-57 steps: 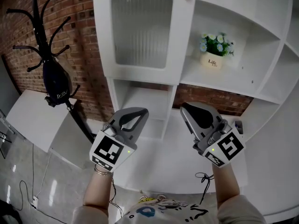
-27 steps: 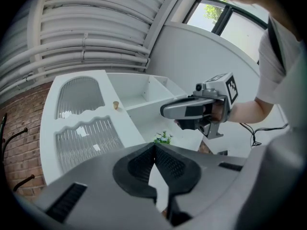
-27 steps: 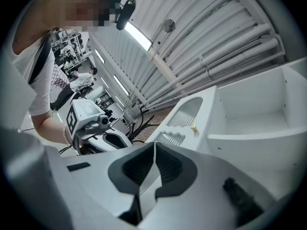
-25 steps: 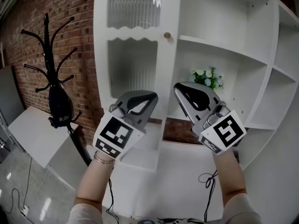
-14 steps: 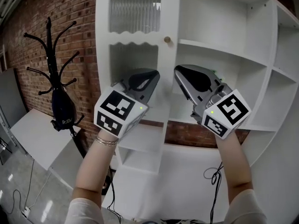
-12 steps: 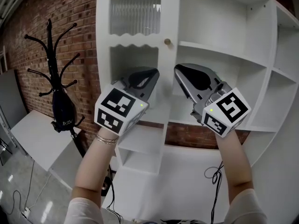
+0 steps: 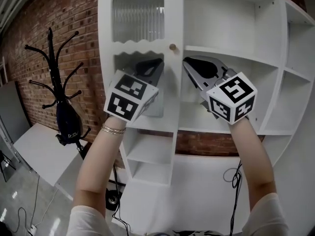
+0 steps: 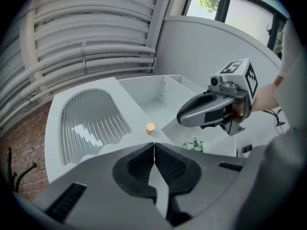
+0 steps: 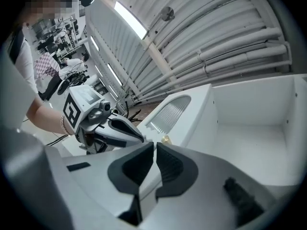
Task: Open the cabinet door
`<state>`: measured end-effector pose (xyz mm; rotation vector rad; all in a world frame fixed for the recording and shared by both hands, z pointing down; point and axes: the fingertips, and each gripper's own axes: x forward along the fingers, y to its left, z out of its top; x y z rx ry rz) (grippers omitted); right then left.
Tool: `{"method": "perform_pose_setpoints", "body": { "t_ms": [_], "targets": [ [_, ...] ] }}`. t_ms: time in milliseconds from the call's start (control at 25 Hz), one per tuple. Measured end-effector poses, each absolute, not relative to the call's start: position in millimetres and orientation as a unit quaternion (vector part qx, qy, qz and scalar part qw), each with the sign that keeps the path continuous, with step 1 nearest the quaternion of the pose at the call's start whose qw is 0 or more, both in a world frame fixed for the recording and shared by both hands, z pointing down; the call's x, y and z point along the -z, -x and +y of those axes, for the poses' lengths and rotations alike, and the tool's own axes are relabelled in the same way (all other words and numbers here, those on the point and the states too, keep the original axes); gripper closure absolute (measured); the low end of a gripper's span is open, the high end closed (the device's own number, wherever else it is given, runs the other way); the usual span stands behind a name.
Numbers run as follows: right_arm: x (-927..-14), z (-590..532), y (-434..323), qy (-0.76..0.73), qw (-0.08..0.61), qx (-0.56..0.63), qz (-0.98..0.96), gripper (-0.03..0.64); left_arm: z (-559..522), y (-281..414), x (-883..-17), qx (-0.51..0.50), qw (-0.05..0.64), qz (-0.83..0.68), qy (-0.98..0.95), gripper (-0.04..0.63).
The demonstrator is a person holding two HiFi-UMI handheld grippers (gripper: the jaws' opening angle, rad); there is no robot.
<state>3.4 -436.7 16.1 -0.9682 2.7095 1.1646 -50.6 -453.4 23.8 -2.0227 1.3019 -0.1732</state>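
The white cabinet door has a ribbed glass panel and stands closed. Its small brass knob sits at the right edge. My left gripper is shut and empty, just below and left of the knob. The right gripper is also shut on nothing, just below and right of the knob. Neither touches the knob. In the left gripper view the knob lies a little beyond my shut left gripper. The right gripper view shows the knob close past the right gripper.
Open white shelves fill the cabinet's right side. A black coat rack with a dark bag stands left against the brick wall. A white tabletop lies lower left. A black cable hangs below the shelves.
Both grippers have risen and come closer to the cabinet, from below the knob to almost its height. Both stayed shut.
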Motion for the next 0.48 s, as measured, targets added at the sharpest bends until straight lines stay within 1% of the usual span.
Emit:
{"method": "perform_pose_setpoints", "body": {
  "t_ms": [240, 480],
  "targets": [
    [-11.8, -449.1, -5.4, 0.329, -0.015, -0.377, 0.866, 0.587, -467.3, 42.3, -13.0, 0.104, 0.373, 0.515, 0.765, 0.580],
    [-4.5, -449.9, -4.4, 0.338, -0.016, -0.377, 0.862, 0.586, -477.4, 39.8, 4.7, 0.134, 0.408, 0.531, 0.731, 0.578]
  ]
}}
